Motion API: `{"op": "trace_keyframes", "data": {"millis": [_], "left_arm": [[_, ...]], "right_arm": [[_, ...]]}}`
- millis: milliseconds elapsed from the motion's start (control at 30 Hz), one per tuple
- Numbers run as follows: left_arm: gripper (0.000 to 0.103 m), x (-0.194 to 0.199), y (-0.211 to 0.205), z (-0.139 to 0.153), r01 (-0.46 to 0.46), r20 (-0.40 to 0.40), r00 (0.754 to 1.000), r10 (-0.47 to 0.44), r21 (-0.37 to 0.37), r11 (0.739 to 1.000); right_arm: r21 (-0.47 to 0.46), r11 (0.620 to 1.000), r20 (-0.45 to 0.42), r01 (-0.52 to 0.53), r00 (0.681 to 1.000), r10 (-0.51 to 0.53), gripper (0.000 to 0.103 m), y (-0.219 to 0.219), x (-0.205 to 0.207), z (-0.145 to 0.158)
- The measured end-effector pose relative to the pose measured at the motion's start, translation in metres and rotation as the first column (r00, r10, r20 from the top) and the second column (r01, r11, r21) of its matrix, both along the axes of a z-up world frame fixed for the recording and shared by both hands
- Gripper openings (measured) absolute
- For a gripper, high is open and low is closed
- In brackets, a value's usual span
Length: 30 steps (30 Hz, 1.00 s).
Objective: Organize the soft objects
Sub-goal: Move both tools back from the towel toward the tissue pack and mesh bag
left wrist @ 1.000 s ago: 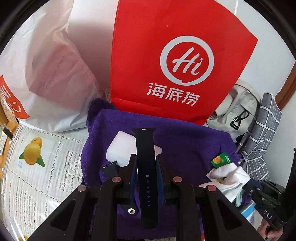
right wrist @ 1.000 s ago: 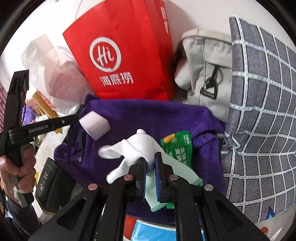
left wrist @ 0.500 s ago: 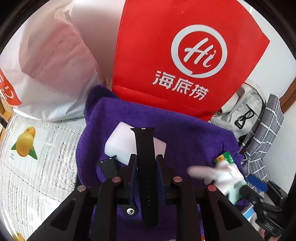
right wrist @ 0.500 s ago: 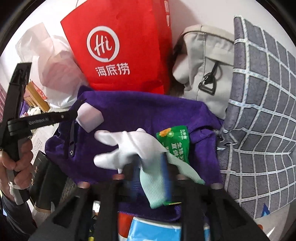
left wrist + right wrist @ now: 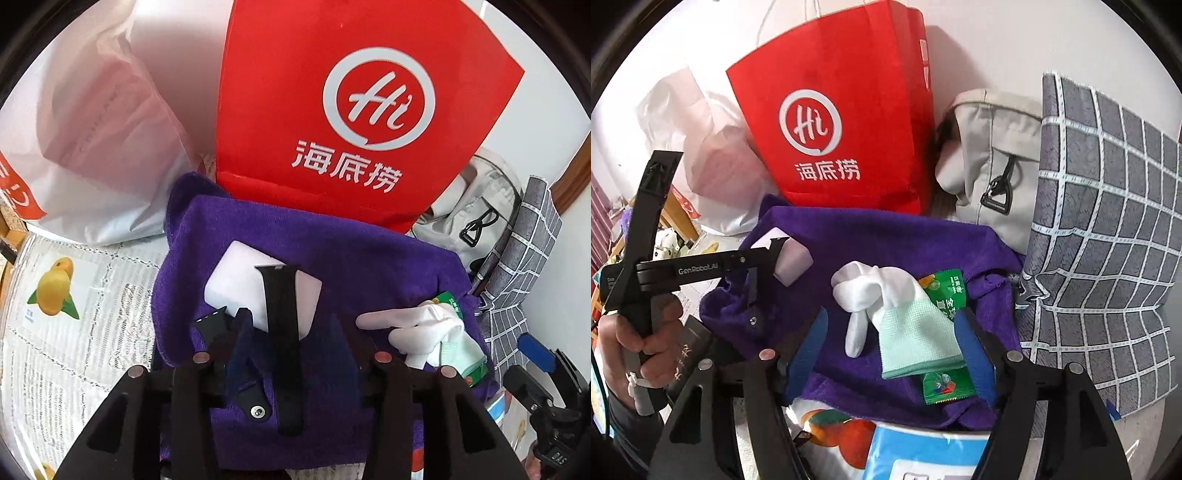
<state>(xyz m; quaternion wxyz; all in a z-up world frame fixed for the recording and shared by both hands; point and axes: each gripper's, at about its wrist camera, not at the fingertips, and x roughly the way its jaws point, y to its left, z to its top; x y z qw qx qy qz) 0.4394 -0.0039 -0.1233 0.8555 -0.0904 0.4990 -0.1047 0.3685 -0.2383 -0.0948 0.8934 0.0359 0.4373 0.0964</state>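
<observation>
A purple towel (image 5: 362,258) lies spread in front of me. On it a long black watch strap (image 5: 282,332) lies across a white block (image 5: 236,280), with a shorter strap piece (image 5: 214,325) to its left. My left gripper (image 5: 290,332) straddles the long strap. Its jaws are opening and the pads stand clear of the strap. A white glove (image 5: 864,291) with a mint cuff (image 5: 916,339) rests on the towel (image 5: 886,240) over a green packet (image 5: 945,291). My right gripper (image 5: 892,325) is opening around the glove without touching it.
A red paper bag (image 5: 351,110) and a white plastic bag (image 5: 92,147) stand behind the towel. A grey backpack (image 5: 990,155) and a grey checked cushion (image 5: 1108,240) crowd the right. A fruit-print tablecloth (image 5: 74,314) lies left. A person's hand (image 5: 646,332) grips the left tool's handle.
Both grippers were shut, the left on the black strap, the right on the white glove. Both have let go and their jaws have parted. The glove now lies on the towel.
</observation>
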Motion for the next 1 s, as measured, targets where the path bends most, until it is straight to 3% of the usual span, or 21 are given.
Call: {"op": "trace_keyframes", "data": {"millis": [167,333,500,600,867,900,1000], "left_arm": [[0.044,-0.009,0.002,0.016,0.015,0.028,1.000,-0.015,-0.005,1.000],[0.044,-0.020,0.003,0.032,0.032,0.056,0.998,-0.032,-0.012,0.999],[0.044,-0.042,0.008,0.053,0.041,0.111,0.993,-0.040,-0.002,0.999],[0.044,-0.061,0.016,0.060,0.064,0.127,0.990,-0.059,-0.039,0.997],[0.047,-0.114,0.047,0.057,0.073,0.103,0.992,-0.070,-0.019,0.997],[0.047,-0.121,0.052,0.055,0.070,0.104,0.992,-0.068,-0.014,0.997],[0.047,-0.142,0.063,0.049,0.073,0.095,0.993,-0.071,-0.015,0.997]], "right_arm": [[-0.034,0.999,0.039,0.028,0.999,-0.026,0.071,0.007,-0.024,0.012],[-0.057,0.998,0.025,0.012,1.000,-0.011,0.071,0.016,-0.055,0.009],[0.041,0.999,-0.014,-0.017,1.000,0.018,0.071,0.029,-0.098,0.001],[0.057,0.997,-0.027,-0.046,0.999,0.047,0.071,0.047,-0.123,-0.007],[0.116,0.992,-0.103,-0.043,0.993,0.055,0.062,0.075,-0.144,-0.045],[0.119,0.992,-0.107,-0.047,0.992,0.060,0.058,0.079,-0.146,-0.050],[0.116,0.991,-0.130,-0.073,0.988,0.087,0.027,0.091,-0.150,-0.062]]}}
